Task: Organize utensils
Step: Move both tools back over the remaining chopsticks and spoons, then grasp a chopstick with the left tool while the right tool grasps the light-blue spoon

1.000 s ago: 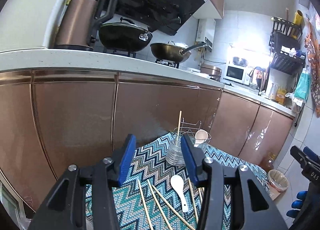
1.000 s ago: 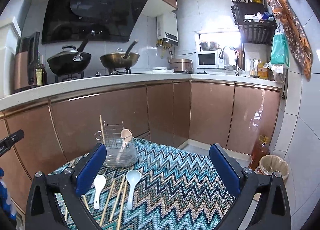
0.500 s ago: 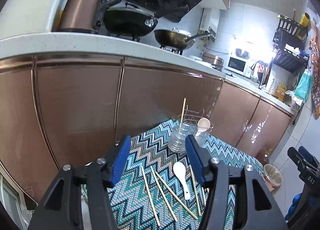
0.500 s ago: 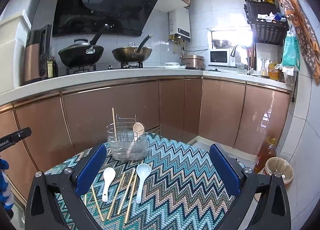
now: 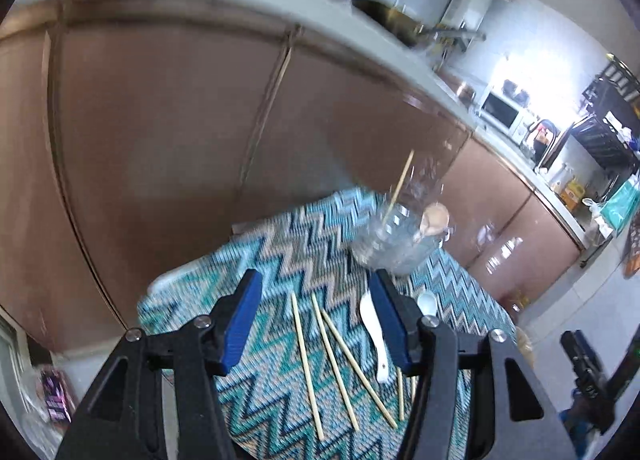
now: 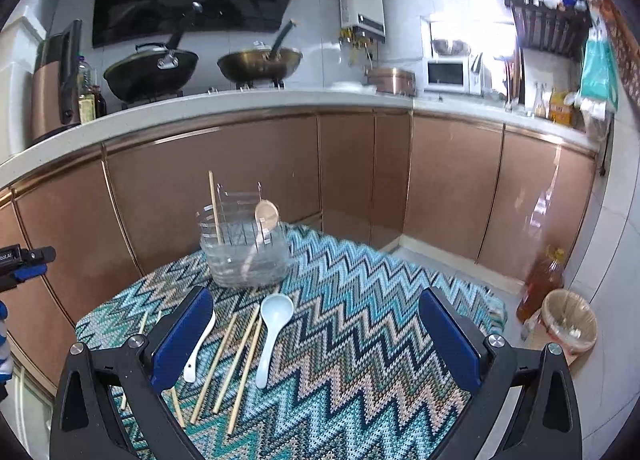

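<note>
Loose chopsticks (image 6: pixel 236 356) and two white spoons (image 6: pixel 272 334) lie mid-table before the clear holder (image 6: pixel 244 252): light, stiff, slippery; pinch mid-shaft. Left gripper (image 5: pixel 316 320) and right gripper (image 6: pixel 316 340) both gape empty.

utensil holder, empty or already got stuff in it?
Not empty. The clear utensil holder already holds one chopstick and a wooden spoon, both standing up out of it.

Only a scrap of white lettering shows, on the black device (image 6: pixel 14 256) at the right-wrist view's left edge — too cut off to read.
</note>
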Tool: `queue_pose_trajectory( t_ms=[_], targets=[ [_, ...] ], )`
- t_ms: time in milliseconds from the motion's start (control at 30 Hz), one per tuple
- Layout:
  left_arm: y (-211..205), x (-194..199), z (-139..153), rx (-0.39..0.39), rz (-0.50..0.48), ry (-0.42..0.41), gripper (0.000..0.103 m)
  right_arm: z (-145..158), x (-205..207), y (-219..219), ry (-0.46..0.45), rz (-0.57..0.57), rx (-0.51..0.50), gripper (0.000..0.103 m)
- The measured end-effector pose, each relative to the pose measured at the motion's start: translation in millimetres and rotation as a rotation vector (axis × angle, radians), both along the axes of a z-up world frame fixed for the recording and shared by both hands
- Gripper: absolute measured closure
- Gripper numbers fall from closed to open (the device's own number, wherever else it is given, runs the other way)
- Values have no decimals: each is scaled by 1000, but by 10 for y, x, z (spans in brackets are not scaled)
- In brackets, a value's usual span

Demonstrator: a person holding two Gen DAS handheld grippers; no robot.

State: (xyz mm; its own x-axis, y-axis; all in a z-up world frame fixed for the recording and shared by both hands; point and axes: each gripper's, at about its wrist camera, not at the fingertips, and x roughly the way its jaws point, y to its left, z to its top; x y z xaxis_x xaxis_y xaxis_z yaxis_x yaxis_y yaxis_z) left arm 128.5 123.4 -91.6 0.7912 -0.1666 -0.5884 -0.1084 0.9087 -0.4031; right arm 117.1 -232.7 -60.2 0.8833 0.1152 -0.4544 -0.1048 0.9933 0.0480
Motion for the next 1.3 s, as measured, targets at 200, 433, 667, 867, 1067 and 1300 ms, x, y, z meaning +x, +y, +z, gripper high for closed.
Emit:
queue_pose_trajectory(
  t_ms=[200, 433, 667, 867, 1067, 1300],
  targets=[
    [-123, 438, -450, -96, -103, 192, 50, -247, 294, -109, 95, 30, 25, 2],
    [-419, 859, -906, -84, -180, 381, 69, -494, 608, -151, 178, 72, 29, 6],
    [-522, 1151, -1184, -60, -179, 491, 83, -677, 874, -89, 241, 136, 35, 13],
    [-579, 1330, -1289, -44, -174, 535, 85, -786, 1023, -66, 266, 166, 40, 13],
    [-662, 1494, -1427, -10, -165, 590, 86, -859, 1134, -62, 279, 188, 35, 13],
    [-739, 1644, -1501, 16, -160, 625, 89, -968, 1309, -12, 314, 231, 20, 13]
  ],
)
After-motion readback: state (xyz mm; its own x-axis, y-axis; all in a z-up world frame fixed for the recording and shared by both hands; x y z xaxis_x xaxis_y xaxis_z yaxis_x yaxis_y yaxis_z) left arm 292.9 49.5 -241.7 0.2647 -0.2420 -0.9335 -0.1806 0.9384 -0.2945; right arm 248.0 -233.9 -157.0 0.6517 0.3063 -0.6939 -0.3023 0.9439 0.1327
